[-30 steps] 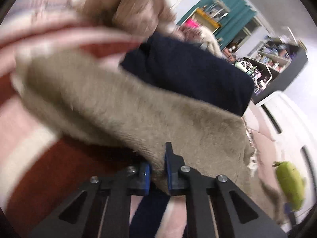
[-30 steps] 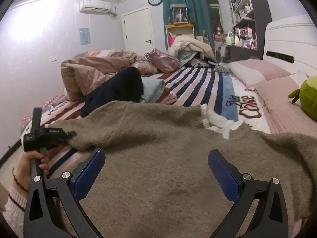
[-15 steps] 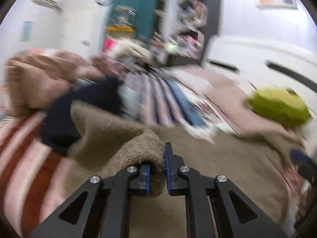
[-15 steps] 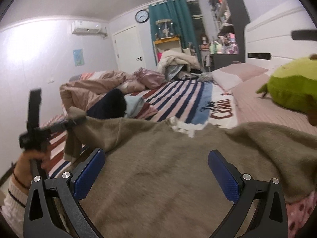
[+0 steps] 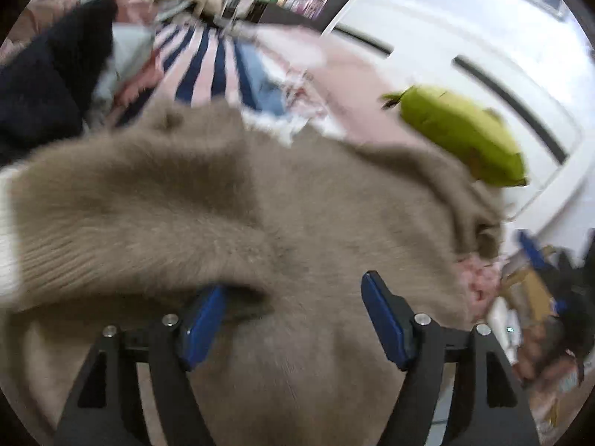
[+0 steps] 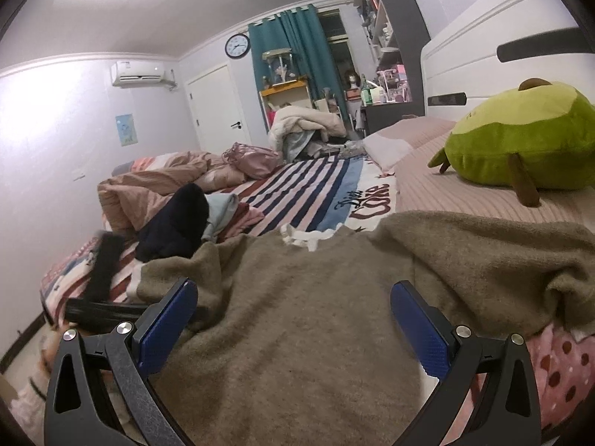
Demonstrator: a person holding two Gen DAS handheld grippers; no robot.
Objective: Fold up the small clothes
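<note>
A taupe knitted sweater (image 6: 316, 316) lies spread on the bed and fills the lower half of both views (image 5: 260, 204). Its left sleeve is folded over the body, with the ribbed cuff at the left of the left wrist view. My left gripper (image 5: 293, 316) is open just above the sweater, its left pad under the edge of the folded sleeve. My right gripper (image 6: 293, 323) is open and empty over the sweater's body. The left gripper also shows in the right wrist view (image 6: 100, 297), low at the left.
A dark navy garment (image 6: 174, 223) and a light blue one (image 6: 223, 208) lie behind the sweater on the striped bedspread (image 6: 297, 193). A green plush toy (image 6: 520, 148) sits on the pink pillows at right. A crumpled pink duvet (image 6: 148, 186) lies at the back left.
My left gripper carried the sleeve across over the sweater's body and has opened, leaving the sleeve folded there. My right gripper stayed open and tilted up a little.
</note>
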